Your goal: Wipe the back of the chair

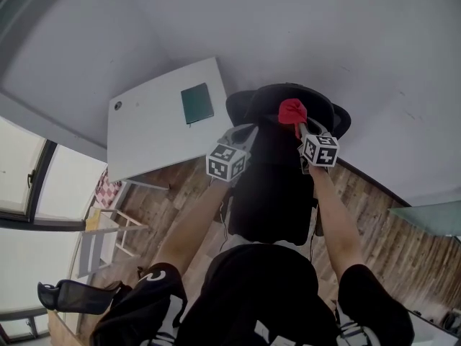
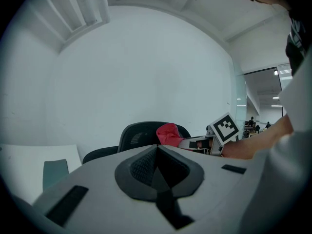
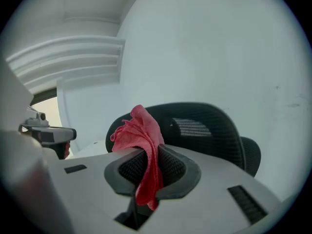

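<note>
Both tongs are held at the top of the black chair (image 1: 274, 186): the left tongs (image 1: 247, 131) are pressed together with nothing between them, and the right tongs (image 1: 298, 127) are clamped on a red cloth (image 1: 292, 110), which is bunched above the jaws and hangs down between them. The cloth is carried over the upper edge of the chair's back, though contact cannot be made out. A white table (image 1: 158, 125) is seen beyond the chair.
</note>
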A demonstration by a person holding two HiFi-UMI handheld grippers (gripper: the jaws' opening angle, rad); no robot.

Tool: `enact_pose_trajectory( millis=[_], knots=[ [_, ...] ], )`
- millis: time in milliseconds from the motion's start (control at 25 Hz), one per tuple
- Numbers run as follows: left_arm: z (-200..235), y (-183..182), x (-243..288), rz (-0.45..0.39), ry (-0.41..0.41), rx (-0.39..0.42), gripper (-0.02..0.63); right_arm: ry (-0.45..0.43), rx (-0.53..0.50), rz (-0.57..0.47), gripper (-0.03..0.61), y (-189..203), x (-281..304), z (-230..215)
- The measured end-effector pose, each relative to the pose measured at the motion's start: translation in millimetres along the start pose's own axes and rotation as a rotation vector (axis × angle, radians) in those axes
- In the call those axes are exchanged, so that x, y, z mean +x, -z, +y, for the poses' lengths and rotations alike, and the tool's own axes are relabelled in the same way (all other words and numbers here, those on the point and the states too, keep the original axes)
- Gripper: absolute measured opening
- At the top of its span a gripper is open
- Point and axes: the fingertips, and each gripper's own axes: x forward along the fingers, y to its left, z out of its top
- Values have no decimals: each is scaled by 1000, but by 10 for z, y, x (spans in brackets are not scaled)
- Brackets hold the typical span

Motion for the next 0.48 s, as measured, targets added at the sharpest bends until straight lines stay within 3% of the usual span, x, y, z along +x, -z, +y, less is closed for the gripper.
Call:
enact_pose_trajectory(
  millis=[280,480],
  knots=[
    [-194,-123,202,-12,41,11,25,31,-6,-81,67,-427,-149,-176],
    [-267,-161,286,-6,60,32,25,65,14,-73,67,-432,-121,-303]
  ],
)
